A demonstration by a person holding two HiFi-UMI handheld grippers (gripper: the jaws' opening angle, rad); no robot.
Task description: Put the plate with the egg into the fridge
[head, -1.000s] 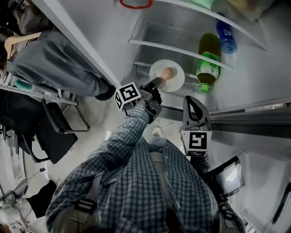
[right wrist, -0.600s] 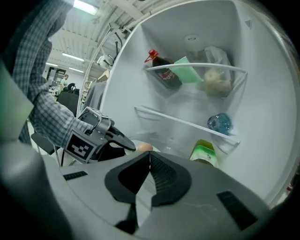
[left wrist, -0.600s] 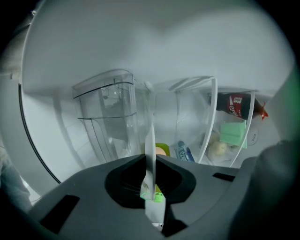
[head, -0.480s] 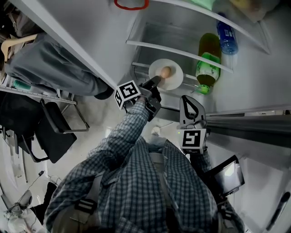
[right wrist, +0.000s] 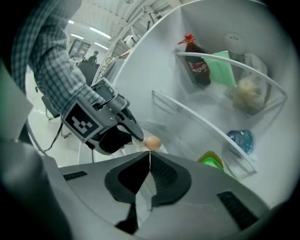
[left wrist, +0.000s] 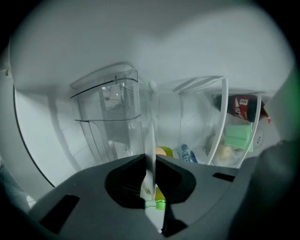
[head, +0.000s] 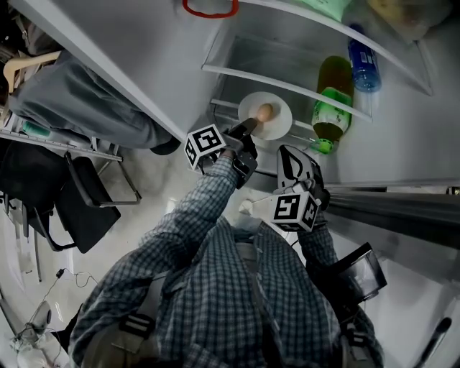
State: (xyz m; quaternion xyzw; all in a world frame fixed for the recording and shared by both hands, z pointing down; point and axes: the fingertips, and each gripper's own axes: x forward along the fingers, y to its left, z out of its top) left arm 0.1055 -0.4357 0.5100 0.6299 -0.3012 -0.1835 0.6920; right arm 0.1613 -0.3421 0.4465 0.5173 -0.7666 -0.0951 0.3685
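A white plate (head: 277,122) carrying a brown egg (head: 264,111) hangs inside the open fridge, in front of a wire shelf rail (head: 287,83). My left gripper (head: 246,129) is shut on the plate's near rim. In the left gripper view the plate (left wrist: 150,150) stands edge-on between the jaws, with the egg (left wrist: 162,151) just behind it. My right gripper (head: 289,154) is shut with nothing in it, just right of and below the plate. The right gripper view shows the egg (right wrist: 152,142) above its closed jaws and my left gripper (right wrist: 132,130) beside it.
A green bottle (head: 330,100) and a blue bottle (head: 363,61) lie in the fridge right of the plate. A red ring (head: 208,7) sits at the top. Door shelves hold a cola bottle (right wrist: 197,65) and a green packet (right wrist: 222,70). Clear drawers (left wrist: 110,112) stand ahead.
My right gripper has moved up and left, closer to the plate, and its marker cube has turned. The plate and my left gripper have hardly shifted.
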